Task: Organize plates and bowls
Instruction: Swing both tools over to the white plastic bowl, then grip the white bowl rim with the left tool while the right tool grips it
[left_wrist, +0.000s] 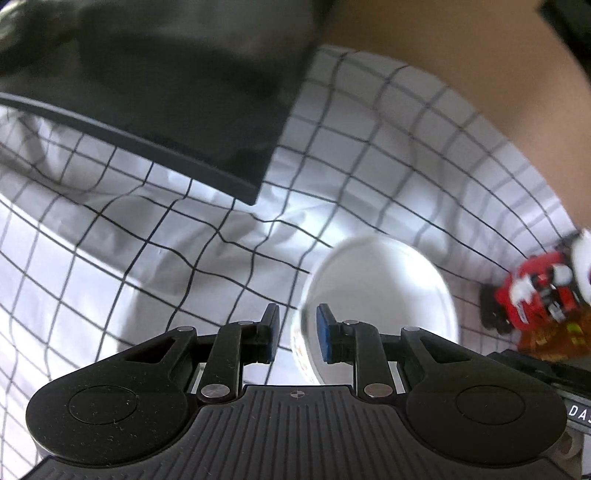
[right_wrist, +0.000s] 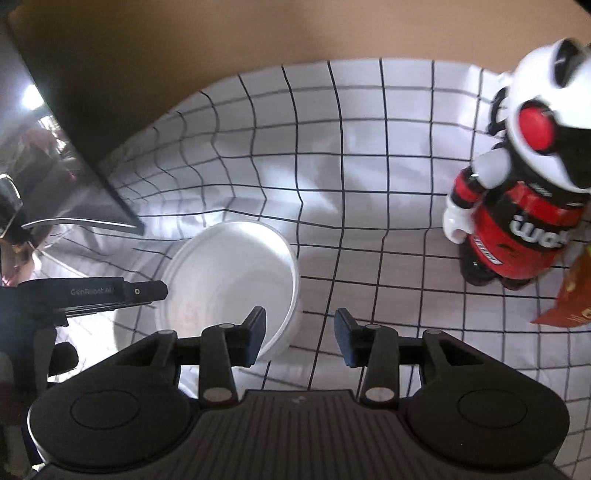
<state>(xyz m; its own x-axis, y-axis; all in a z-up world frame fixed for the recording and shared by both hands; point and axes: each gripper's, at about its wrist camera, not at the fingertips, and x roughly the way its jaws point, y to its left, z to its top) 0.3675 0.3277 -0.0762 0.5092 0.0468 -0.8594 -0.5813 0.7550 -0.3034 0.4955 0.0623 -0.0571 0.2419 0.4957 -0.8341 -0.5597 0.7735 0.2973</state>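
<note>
A white bowl (left_wrist: 380, 295) stands on the checked tablecloth, with a faint print on its outer wall. My left gripper (left_wrist: 297, 332) is open, its jaws on either side of the bowl's near-left rim without closing on it. In the right wrist view the same bowl (right_wrist: 229, 273) sits left of centre. My right gripper (right_wrist: 300, 338) is open and empty; its left finger (right_wrist: 255, 332) overlaps the bowl's right rim. The left gripper's finger (right_wrist: 147, 290) comes in from the left at the bowl's left rim.
A dark flat panel (left_wrist: 166, 92) lies on the cloth at the back left, also in the right wrist view (right_wrist: 74, 129). A red, white and black toy figure (right_wrist: 524, 184) stands at the right, with an orange packet (right_wrist: 576, 295) beside it. The checked cloth (right_wrist: 369, 166) is wrinkled near the bowl.
</note>
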